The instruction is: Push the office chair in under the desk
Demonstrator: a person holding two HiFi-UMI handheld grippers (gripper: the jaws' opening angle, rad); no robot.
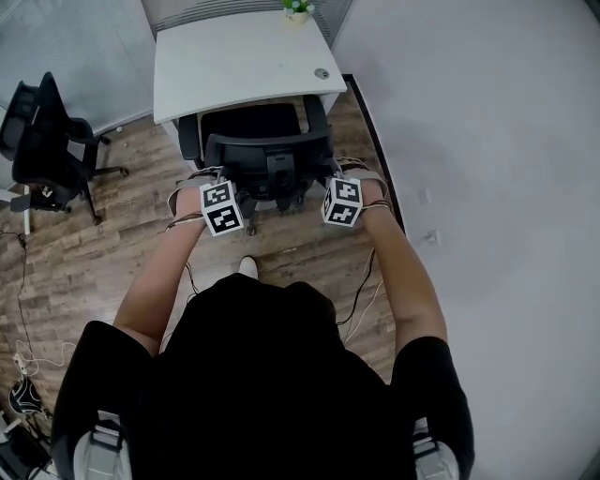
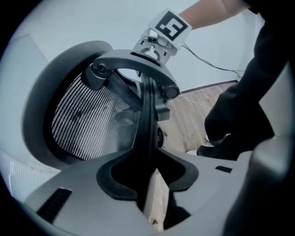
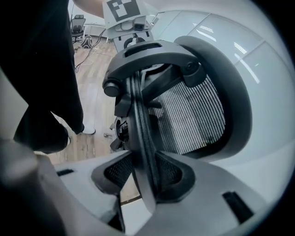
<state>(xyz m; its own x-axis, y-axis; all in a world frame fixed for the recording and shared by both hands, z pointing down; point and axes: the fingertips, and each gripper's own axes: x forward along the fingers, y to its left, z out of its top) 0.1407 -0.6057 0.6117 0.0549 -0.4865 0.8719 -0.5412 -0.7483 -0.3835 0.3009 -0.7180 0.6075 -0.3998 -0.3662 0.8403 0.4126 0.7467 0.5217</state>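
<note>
Person's black shirt filling foreground, L gripper & R gripper both pinching office chair backrest rim, seat front sitting at white desk near edge, wood floor showing below.

wood-plank floor bears a white desk at 12 o'clock, the office chair partly under it, another black chair at 10 o'clock, cables at 7 o'clock; a potted plant stands on the desk's far edge.

Matt plastic frame and ribbed mesh on the office chair; smooth white desk; wood-plank floor.
</note>
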